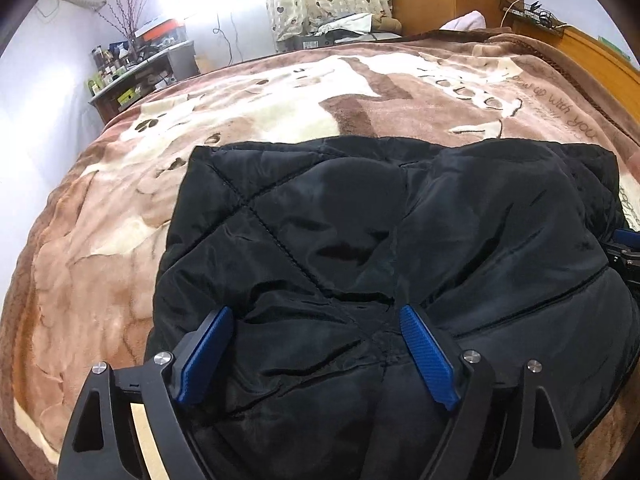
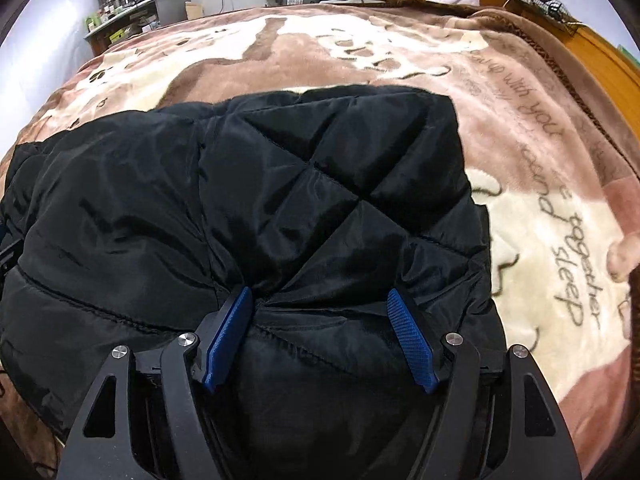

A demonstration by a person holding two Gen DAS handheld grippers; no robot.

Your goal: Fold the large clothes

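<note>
Both tongs, the left gripper (image 1: pixel 316 320) and the right gripper (image 2: pixel 320 304), are spread wide over the near edge of the black coat (image 1: pixel 380 240), pinching nothing. It lies folded on the brown blanket (image 1: pixel 120 200). Next, probably pat it flat.

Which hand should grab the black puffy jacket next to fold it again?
Probably the right gripper: its open jaws already straddle a bunched ridge of the black quilted jacket near its edge. The left gripper is open too, but sits over flatter fabric.
</note>
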